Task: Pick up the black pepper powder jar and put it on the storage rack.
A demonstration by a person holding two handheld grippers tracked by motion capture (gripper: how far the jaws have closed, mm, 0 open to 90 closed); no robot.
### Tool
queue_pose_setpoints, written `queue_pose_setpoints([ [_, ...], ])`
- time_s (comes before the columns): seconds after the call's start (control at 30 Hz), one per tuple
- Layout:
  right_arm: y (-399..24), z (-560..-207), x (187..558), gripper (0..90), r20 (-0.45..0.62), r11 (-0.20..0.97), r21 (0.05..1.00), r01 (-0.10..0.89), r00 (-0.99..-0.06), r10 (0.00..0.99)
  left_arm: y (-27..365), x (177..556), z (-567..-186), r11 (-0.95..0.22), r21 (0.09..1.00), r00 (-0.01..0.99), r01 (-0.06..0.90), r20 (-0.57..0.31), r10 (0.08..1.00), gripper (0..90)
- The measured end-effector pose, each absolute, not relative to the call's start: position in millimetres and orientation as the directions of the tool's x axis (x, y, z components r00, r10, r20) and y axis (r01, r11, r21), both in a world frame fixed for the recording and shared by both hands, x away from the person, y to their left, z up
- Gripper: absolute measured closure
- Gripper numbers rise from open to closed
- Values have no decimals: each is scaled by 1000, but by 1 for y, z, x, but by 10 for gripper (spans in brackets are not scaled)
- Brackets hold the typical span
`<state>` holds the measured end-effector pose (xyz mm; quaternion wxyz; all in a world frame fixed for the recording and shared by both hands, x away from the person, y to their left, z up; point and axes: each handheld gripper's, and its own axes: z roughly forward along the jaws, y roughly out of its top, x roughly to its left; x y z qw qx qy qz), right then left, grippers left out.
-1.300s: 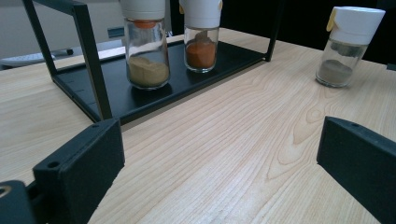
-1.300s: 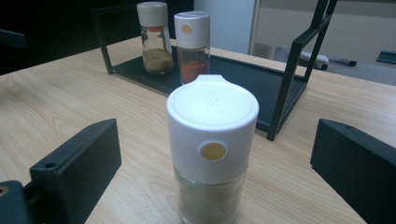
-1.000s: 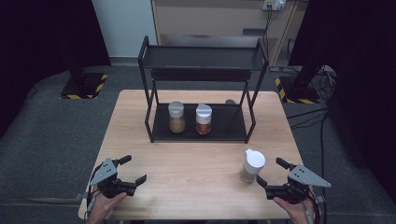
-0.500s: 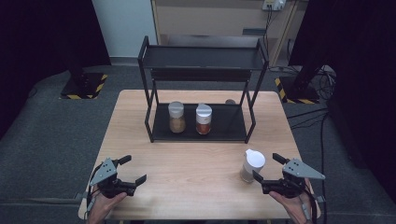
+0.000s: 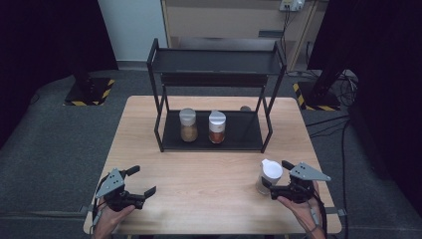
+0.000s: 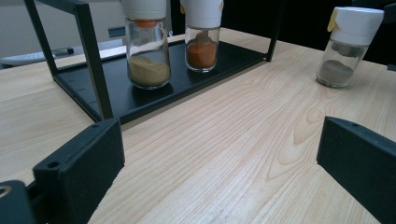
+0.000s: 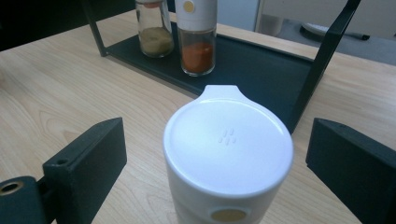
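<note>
A: Start at your left. Your left gripper [image 5: 134,189] sits near the table's [image 5: 209,199] front-left corner, jaws wide apart with only bare wood between them.

B: And ahead of it?

A: The black two-tier rack [image 5: 215,62] stands at the back middle. On its lower tray, a jar of tan spice [image 5: 187,125] stands left of a jar of orange-red spice [image 5: 217,126], just beside each other, both upright with white caps.

B: The right side?

A: The white-capped jar of grey spice [image 5: 268,177] stands upright on the table, in front of the rack's right post. Your right gripper [image 5: 276,180] has that jar between its jaws, which have just been closing; gaps show on both sides, so they are not yet pressing it.
</note>
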<state>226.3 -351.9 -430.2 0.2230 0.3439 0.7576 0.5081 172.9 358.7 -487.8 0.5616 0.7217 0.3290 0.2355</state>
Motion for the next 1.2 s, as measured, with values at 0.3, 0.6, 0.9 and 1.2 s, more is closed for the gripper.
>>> queue_pose_setpoints([
  [0.3,-342,-437,231,135,-3,266,913,309,-647,763,359,173,-488,-152,966,672,211,-30,740,0],
  [0.6,-342,-439,231,310,-6,266,914,307,-644,765,359,173,-488,-152,966,672,211,-30,740,0],
  [0.9,-339,-438,227,312,-5,261,912,316,-629,777,359,174,-488,-154,965,673,212,-30,739,0],
  [1.2,-337,-429,227,313,-13,268,914,305,-639,769,359,174,-488,-154,965,673,212,-30,739,0],
])
